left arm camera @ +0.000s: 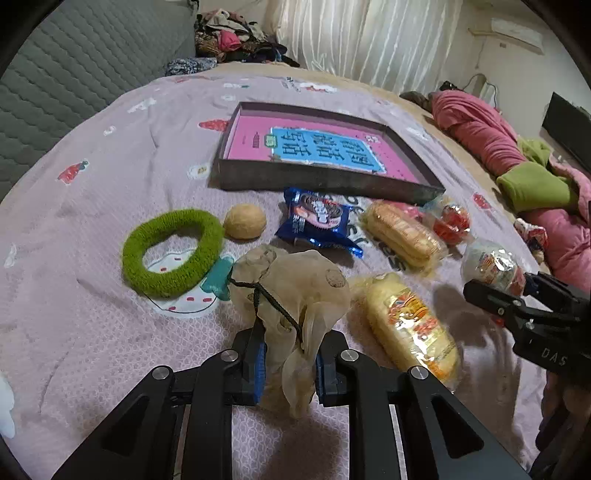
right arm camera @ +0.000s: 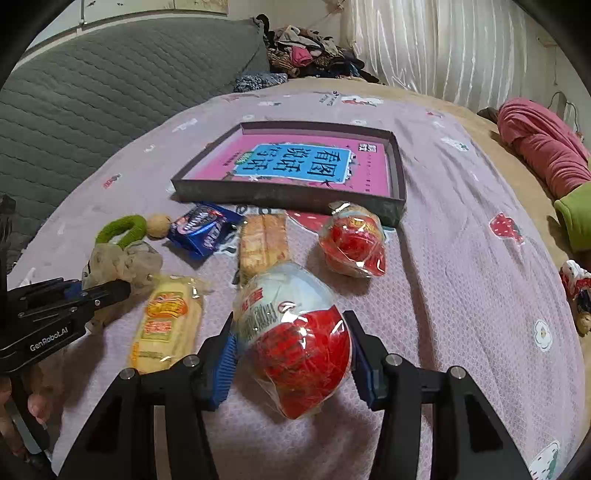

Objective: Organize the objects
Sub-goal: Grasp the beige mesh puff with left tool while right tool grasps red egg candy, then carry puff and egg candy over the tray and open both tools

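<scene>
- The surface is a bed with a pale lilac bedspread (left arm camera: 92, 295) printed with small strawberries and flowers; it lies a little wrinkled.
- Behind the bed stands a grey quilted headboard (left arm camera: 74, 74), with a heap of clothes (left arm camera: 236, 37) beside it and white curtains (left arm camera: 369, 33) on the far wall.
- A pink blanket (left arm camera: 480, 129) lies along the bed's edge.
- A shallow dark box (right arm camera: 288, 197) with a pink book inside lies on the bedspread, behind the snacks.
- The left gripper (left arm camera: 290, 363) is clenched on a beige gauze pouch (left arm camera: 295, 280), beside the green knitted ring (left arm camera: 173, 254).
- The right gripper (right arm camera: 291, 354) grasps a red and white wrapped snack (right arm camera: 295, 343), near the yellow cake packet (right arm camera: 166, 325).
</scene>
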The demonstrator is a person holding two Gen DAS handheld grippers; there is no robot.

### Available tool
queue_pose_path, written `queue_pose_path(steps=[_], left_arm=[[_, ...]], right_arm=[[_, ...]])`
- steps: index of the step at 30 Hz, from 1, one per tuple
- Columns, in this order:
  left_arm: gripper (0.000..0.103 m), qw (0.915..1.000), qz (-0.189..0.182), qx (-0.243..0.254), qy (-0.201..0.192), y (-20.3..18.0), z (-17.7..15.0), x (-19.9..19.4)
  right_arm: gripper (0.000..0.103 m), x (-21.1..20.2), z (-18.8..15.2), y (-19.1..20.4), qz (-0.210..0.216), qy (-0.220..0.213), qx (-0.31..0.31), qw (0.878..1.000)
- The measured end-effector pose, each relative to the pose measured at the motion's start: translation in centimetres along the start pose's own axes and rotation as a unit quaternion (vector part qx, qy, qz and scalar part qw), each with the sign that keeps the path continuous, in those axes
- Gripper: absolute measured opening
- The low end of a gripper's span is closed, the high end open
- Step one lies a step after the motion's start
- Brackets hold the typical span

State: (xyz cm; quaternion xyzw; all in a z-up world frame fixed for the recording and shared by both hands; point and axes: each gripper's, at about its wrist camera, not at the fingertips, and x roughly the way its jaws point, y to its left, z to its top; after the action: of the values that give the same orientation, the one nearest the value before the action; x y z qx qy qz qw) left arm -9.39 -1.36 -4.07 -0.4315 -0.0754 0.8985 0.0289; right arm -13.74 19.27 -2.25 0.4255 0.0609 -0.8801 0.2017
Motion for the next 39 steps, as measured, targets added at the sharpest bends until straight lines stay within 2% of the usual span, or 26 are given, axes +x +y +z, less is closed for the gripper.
queue_pose_path(steps=[12,23,30,39], left_arm=[[0.02,0.9999,0.0,0.012,-0.009,-1.6,0.7,-1.8],[0.02,0.9994,-0.01,0.027,-0.02,-3.0,4.1,-2.5],[0.02,0.9988,-0.014,0.039,-0.028,-3.6,7.4,-2.3],[0.02,0.9977,-0.008,0.05,-0.044,-3.7,13.0,-1.0]], right_arm=[[0.053,-1.9,0.1,1.6,0.008,-0.014,-0.016,1.0],[0.053,-3.0,1.6,1.0,0.001,-0.023,0.004,1.0],[0.053,-2.8,4.3,0.5,-0.004,-0.032,0.009,0.999],[0.053,-3.0,10.3,0.1,-0.019,-0.06,-0.009,0.998]])
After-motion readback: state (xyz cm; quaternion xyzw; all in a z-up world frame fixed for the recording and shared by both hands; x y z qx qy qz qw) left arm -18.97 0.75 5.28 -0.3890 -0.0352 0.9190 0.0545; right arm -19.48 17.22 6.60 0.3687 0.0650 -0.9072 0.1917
